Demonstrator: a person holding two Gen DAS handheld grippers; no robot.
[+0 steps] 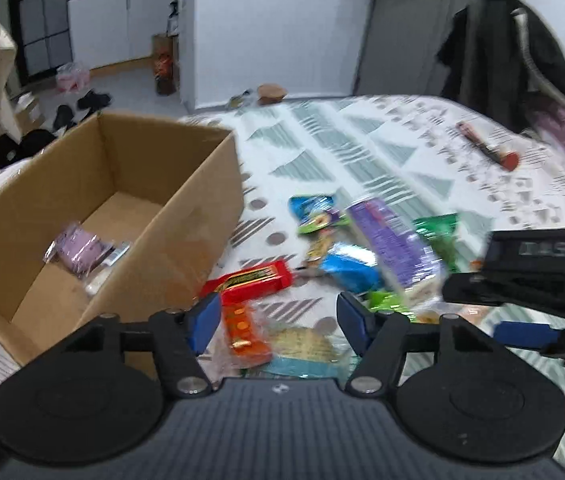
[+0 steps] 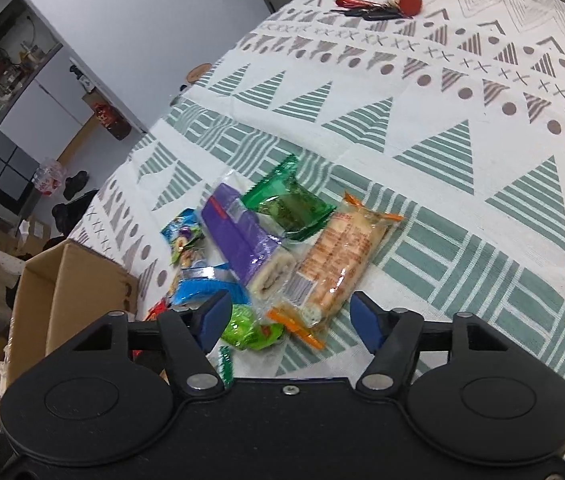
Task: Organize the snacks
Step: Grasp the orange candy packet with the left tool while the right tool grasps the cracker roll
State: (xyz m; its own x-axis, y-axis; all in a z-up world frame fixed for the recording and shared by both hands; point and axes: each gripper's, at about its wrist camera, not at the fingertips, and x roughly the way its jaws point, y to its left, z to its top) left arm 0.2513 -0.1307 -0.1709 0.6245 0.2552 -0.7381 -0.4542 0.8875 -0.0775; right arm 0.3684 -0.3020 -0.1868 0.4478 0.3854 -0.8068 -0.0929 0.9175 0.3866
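Snacks (image 2: 266, 240) heaped on patterned cloth (image 2: 442, 128) beside cardboard box (image 1: 122, 200), apparently one pack inside; left gripper (image 1: 278, 324) and right gripper (image 2: 290, 316) wide, empty, poised over heap for picking.

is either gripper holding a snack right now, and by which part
Nothing is held: left gripper and right gripper are both open above the snack pile.

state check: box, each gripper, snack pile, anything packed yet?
cardboard box: open-topped, upright on the cloth
purple packet: lying inside the box
left gripper: open, empty, above the pile
right gripper: open, empty, above the pile
purple roll cake: sealed, flat on the cloth
orange-striped packet: sealed, flat beside the roll cake
red bar: on the cloth beside the box
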